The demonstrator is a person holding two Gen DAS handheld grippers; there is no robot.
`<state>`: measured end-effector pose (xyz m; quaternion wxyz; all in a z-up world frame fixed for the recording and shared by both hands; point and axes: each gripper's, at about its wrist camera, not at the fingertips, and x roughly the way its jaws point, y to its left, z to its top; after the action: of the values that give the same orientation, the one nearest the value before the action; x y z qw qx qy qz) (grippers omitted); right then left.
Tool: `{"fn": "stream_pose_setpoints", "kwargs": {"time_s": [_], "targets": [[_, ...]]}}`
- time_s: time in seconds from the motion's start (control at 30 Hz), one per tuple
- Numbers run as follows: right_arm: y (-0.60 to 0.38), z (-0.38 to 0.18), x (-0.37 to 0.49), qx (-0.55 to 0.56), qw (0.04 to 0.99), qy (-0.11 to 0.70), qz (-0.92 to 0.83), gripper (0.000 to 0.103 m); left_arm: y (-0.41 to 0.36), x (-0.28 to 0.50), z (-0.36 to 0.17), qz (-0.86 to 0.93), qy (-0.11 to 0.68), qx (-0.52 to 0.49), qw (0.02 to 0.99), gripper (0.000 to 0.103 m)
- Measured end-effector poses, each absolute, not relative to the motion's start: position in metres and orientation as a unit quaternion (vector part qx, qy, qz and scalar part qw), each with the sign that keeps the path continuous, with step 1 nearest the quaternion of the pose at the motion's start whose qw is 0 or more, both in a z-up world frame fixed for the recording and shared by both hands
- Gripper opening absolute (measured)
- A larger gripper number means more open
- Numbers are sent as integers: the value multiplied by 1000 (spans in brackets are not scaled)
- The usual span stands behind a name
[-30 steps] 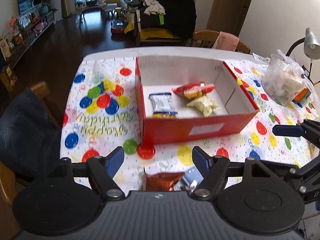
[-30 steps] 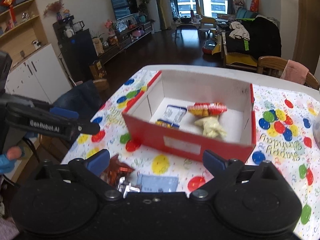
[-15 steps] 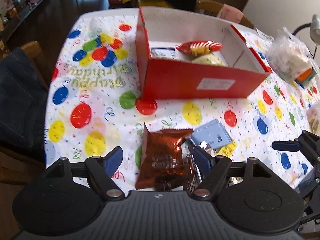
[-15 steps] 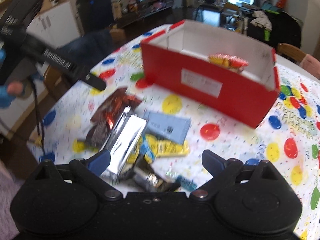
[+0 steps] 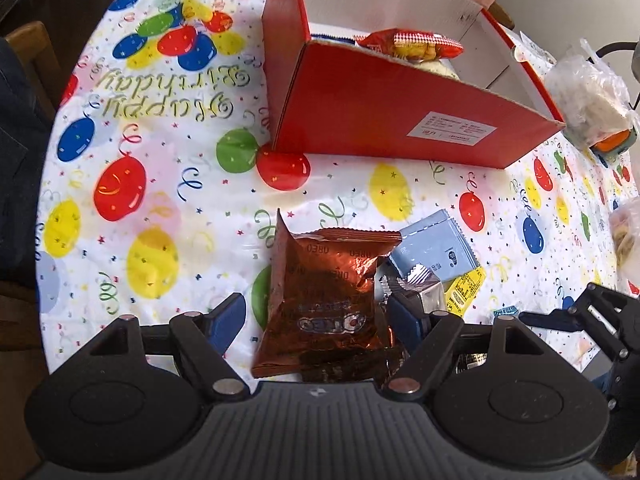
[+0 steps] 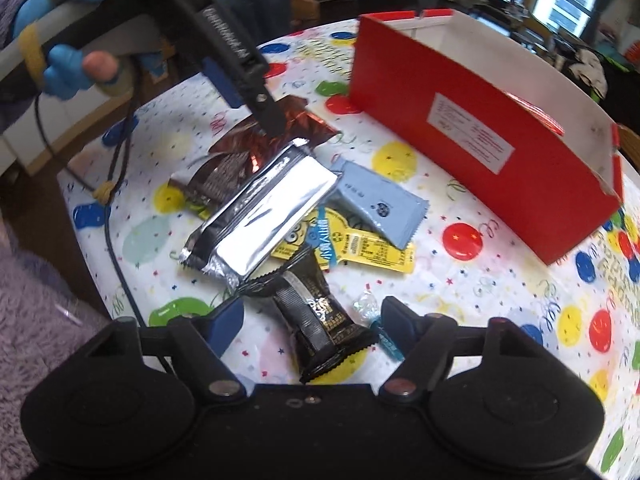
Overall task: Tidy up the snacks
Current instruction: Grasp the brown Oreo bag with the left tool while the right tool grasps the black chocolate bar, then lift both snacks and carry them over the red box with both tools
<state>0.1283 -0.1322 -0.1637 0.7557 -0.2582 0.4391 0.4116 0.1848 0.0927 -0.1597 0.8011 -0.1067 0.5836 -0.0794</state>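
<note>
the right hand-held gripper (image 6: pixel 312 322) hangs low over the near edge of the worktop (image 5: pixel 168 200), its jaws just narrowed but not yet pressing, with the black packet (image 6: pixel 320 320) lying between them. the left hand-held gripper (image 5: pixel 316 314) is just beside it, jaws apart on either side of the oreo bag (image 5: pixel 328 300); the right pad looks close to the foil, but i can't see it pinching, so i'd call it unclosed. a gloved hand (image 6: pixel 68 32) holds that tool from the left.

just past the black packet the loose heap sits in a tight pile: a silver pack (image 6: pixel 264 212) lying over the oreo bag, a yellow sachet (image 6: pixel 360 246) under it, a pale blue pack (image 6: pixel 380 204) touching both, and a small clear candy (image 6: pixel 366 304) near the right jaw.

farther back stands the red box (image 5: pixel 384 120), open on top, already holding a red-striped bag (image 5: pixel 412 44) and at least two more packets mostly hidden behind the wall.

so i'd judge it roughly a third done: a few snacks are boxed, about six are left on the cloth, and both tools look set for their next pick. a plastic bag (image 5: pixel 592 92) sits off to the far right, untouched.
</note>
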Motion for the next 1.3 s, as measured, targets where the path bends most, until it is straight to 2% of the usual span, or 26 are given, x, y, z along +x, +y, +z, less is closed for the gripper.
{"fn": "stream_pose_setpoints", "kwargs": {"time_s": [0.3,0.57,0.73,0.87,1.0,1.3], "targets": [[-123,-175,129,-298,735,434,427,54,97,195,-178,-71,604,-133,783,77],[-121,-178,131,-302,731,435,430,48,98,198,-184,-71,604,-147,780,77],[-123,-176,133,-290,735,439,428,35,95,198,-185,-72,603,-146,781,76],[-124,-175,133,-283,738,441,425,32,92,198,-184,-72,603,-135,783,68],[-126,-174,134,-269,742,446,422,31,93,198,-183,-69,604,-136,782,56],[-139,-163,142,-201,766,460,402,29,101,189,-179,-48,596,-152,787,48]]}}
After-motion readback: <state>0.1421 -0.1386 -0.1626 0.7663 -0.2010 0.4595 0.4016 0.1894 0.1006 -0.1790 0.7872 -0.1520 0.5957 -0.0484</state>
